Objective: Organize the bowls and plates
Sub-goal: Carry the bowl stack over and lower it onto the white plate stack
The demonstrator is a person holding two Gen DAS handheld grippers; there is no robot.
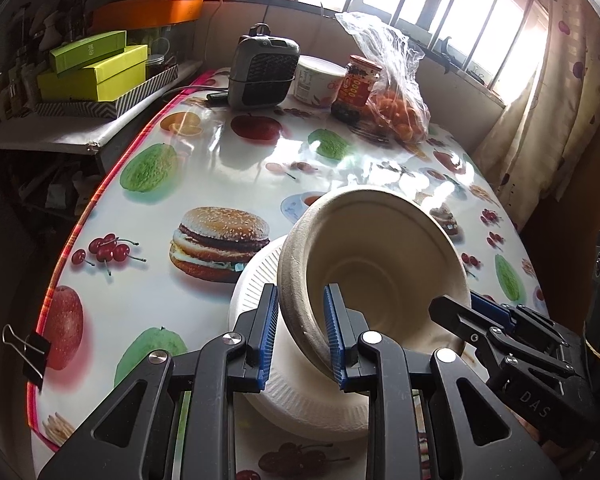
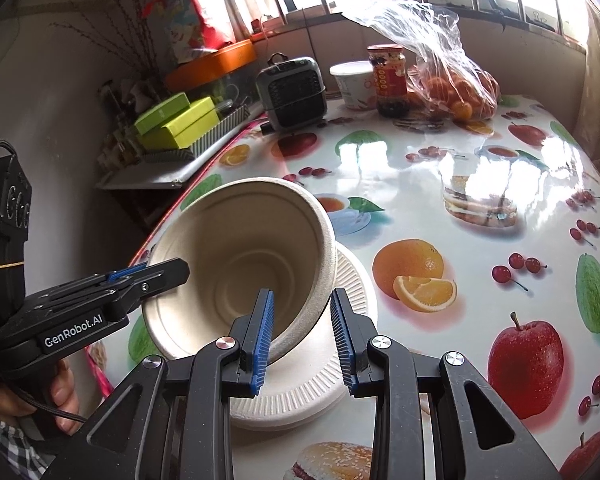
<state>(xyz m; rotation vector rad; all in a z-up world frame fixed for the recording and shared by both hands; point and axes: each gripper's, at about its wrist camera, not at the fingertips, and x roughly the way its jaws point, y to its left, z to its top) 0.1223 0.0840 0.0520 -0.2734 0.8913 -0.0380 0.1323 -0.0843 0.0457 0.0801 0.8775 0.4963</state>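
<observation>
Back of table (image 1: 220, 168) is cluttered: grey fan heater (image 1: 262, 66), white tub (image 1: 318, 80), red-label jar (image 1: 356, 88), clear bag of oranges (image 1: 396, 112). All well apart from the work area, nothing blocking. Green boxes (image 1: 96, 66) sit on a side shelf to the left. Binder clip (image 1: 28, 350) pins the fruit-print cloth at the near edge.

Hidden: the near part of the plate stack (image 2: 340, 372) is cut off behind gripper bodies, count unreadable. Bowl's underside not visible.

Bowl (image 1: 374, 260) is beige moulded pulp, deep, ringed floor, tilted with its mouth toward the cameras, held over the white ribbed plates. Whether it touches them, can't tell.

Left gripper (image 1: 300, 334) clamps the bowl's left rim, one pad inside, one outside. Right gripper (image 2: 304, 334) is pinched on the right rim likewise.
</observation>
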